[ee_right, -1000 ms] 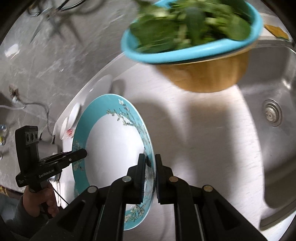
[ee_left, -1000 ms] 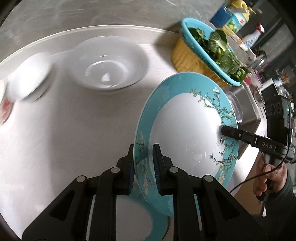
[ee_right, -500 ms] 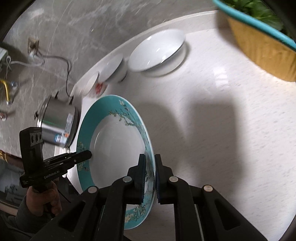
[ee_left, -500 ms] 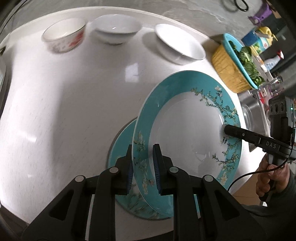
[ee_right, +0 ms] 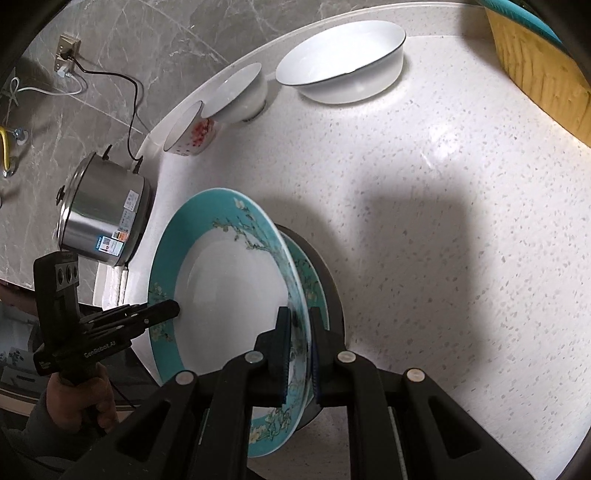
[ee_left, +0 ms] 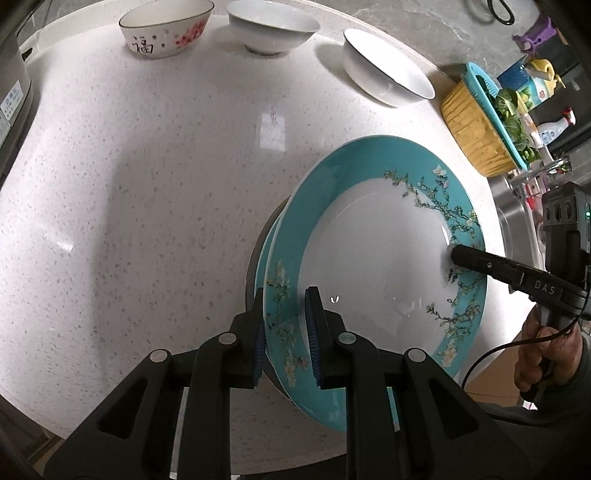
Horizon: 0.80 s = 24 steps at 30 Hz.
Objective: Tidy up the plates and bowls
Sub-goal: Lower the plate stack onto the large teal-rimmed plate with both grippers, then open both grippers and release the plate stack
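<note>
A turquoise plate (ee_left: 376, 258) with a white centre and blossom branches hangs tilted just above a second, matching plate (ee_left: 265, 254) that lies on the white counter. My left gripper (ee_left: 284, 306) is shut on the near-left rim of the upper plate. My right gripper (ee_left: 456, 254) pinches the opposite rim. From the right wrist, the same held plate (ee_right: 229, 288) sits in my shut right gripper (ee_right: 297, 321), with the left gripper (ee_right: 173, 310) on its far edge and the lower plate (ee_right: 314, 288) peeking out underneath.
At the counter's back stand a floral bowl (ee_left: 166, 33), a white bowl (ee_left: 273, 29) and a wide white bowl (ee_left: 384, 70). A yellow basket with greens (ee_left: 484, 125) sits at the right by the sink. A steel cooker (ee_right: 103, 218) stands at the left.
Both grippers carried the turquoise plate away from the basket and across the counter, then lowered it over the second plate. The grips on both rims stayed the same.
</note>
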Tool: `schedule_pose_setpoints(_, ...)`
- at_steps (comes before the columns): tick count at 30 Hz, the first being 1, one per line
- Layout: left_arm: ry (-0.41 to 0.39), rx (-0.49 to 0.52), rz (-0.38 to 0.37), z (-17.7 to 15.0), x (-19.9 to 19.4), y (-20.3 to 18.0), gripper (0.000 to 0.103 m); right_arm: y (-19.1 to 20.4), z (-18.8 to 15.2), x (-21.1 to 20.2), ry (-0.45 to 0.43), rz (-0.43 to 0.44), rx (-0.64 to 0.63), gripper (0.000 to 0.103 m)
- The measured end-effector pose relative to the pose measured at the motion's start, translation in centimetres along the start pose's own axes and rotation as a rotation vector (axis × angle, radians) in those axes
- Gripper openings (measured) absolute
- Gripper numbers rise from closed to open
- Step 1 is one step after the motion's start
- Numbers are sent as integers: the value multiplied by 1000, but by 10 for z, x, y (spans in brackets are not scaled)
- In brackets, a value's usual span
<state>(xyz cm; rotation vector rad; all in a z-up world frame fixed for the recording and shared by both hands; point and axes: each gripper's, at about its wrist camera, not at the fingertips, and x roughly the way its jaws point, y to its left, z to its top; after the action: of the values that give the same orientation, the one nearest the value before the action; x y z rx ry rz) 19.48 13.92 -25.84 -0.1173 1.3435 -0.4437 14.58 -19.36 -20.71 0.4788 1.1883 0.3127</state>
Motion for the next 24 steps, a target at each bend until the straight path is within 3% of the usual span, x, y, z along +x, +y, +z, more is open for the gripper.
schedule_pose_setpoints(9,-8,20,10,11,13,-14,16,3,-3,10,-2,-36,-5,13)
schedule_pose_setpoints(24,-52,138,149,11,21,-44,23,15,4,20,10,-155,-92,21)
